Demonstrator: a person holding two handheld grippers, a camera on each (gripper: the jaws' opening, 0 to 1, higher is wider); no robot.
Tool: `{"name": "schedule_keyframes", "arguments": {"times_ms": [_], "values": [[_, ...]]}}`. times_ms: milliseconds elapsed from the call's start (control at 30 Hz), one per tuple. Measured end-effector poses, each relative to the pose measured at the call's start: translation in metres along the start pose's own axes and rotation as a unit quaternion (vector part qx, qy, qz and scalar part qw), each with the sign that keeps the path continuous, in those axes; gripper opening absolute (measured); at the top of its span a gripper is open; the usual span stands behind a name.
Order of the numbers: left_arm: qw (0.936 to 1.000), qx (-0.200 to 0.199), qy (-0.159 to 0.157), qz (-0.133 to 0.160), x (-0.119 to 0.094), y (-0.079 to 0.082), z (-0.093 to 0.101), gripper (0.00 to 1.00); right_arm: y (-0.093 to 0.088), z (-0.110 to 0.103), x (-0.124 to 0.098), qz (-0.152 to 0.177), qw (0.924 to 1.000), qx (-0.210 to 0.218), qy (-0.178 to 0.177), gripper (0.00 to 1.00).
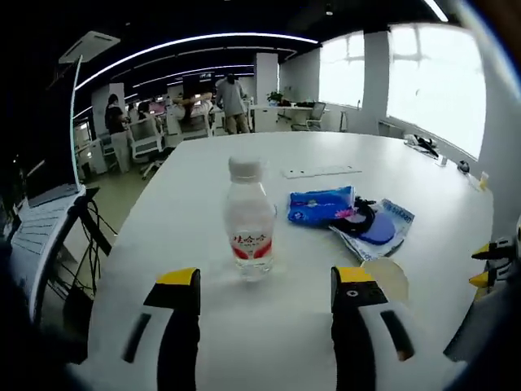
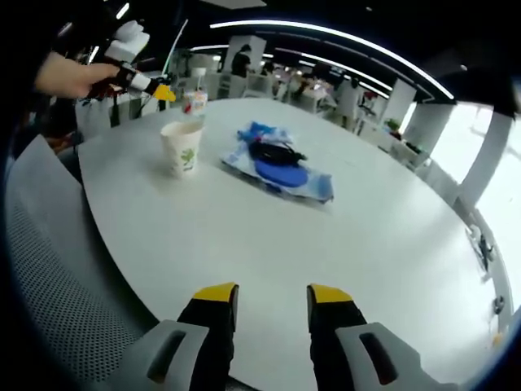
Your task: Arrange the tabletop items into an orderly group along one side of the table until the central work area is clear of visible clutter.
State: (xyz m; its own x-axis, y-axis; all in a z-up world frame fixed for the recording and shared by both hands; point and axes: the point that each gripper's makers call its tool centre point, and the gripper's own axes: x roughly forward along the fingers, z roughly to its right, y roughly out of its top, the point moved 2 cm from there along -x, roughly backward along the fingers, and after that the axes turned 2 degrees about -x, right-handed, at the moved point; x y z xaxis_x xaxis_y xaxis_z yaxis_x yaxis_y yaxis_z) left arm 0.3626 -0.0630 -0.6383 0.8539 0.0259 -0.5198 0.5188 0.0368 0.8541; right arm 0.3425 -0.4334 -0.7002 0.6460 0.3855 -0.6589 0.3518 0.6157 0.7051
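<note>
A clear water bottle (image 1: 248,220) with a white cap and red label stands upright on the white table (image 1: 203,326), just ahead of my open left gripper (image 1: 266,281). Nothing lies between its jaws. To the right lie a blue packet (image 1: 321,205) and a black and blue item (image 1: 370,224) on a plastic sleeve. A paper cup (image 1: 389,278) peeks from behind the right jaw. In the right gripper view, my right gripper (image 2: 273,297) hangs open over the near table edge, far from the paper cup (image 2: 181,147), the bottle (image 2: 194,99) and the blue pile (image 2: 277,163).
A long white strip (image 1: 321,172) lies further back on the table. A grey mesh chair (image 2: 49,269) stands at the near left edge. A hand (image 2: 69,75) holds the left gripper (image 2: 163,91) by the bottle. Small items (image 1: 423,145) sit at the far rim.
</note>
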Motion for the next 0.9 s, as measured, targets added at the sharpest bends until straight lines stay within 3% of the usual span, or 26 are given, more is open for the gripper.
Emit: {"name": "schedule_keyframes", "arguments": {"times_ms": [100,200,333,367,500,567,600,633,700,767,900], "values": [[0.9987,0.048,-0.008,-0.016,-0.012,-0.015,0.011,0.62,0.000,0.000,0.000,0.000,1.0000,-0.002,0.001,0.32],[0.9970,0.075,-0.017,0.001,-0.025,-0.019,0.022,0.62,-0.001,0.000,0.000,-0.001,1.0000,-0.003,0.001,0.32],[0.9908,0.135,-0.011,0.009,-0.044,-0.027,0.030,0.45,-0.001,0.001,-0.001,-0.003,1.0000,-0.002,-0.001,0.32],[0.9879,0.153,-0.014,0.021,-0.049,-0.029,0.034,0.46,-0.001,0.001,-0.001,-0.003,1.0000,-0.002,-0.001,0.32],[0.9881,0.151,-0.023,0.019,-0.053,-0.053,0.040,0.60,-0.003,0.000,0.000,-0.008,1.0000,-0.005,0.000,0.32],[0.9876,0.155,-0.023,0.004,-0.054,-0.065,0.039,0.54,-0.004,-0.001,0.000,-0.011,0.9999,-0.005,0.002,0.32],[0.9852,0.169,-0.018,-0.023,-0.054,-0.070,0.034,0.49,-0.006,-0.001,0.001,-0.015,0.9999,-0.007,0.002,0.32],[0.9864,0.163,-0.011,-0.014,-0.054,-0.066,0.033,0.44,-0.006,-0.002,0.001,-0.017,0.9998,-0.008,0.003,0.32],[0.9891,0.145,-0.004,0.027,-0.055,-0.053,0.029,0.46,-0.008,-0.002,0.001,-0.021,0.9997,-0.009,0.005,0.32],[0.9929,0.116,-0.002,0.027,-0.056,-0.054,0.027,0.53,-0.010,-0.003,0.002,-0.026,0.9996,-0.010,0.007,0.31],[0.9934,0.113,-0.003,0.023,-0.056,-0.055,0.026,0.51,-0.012,-0.004,0.002,-0.034,0.9993,-0.011,0.009,0.31]]}}
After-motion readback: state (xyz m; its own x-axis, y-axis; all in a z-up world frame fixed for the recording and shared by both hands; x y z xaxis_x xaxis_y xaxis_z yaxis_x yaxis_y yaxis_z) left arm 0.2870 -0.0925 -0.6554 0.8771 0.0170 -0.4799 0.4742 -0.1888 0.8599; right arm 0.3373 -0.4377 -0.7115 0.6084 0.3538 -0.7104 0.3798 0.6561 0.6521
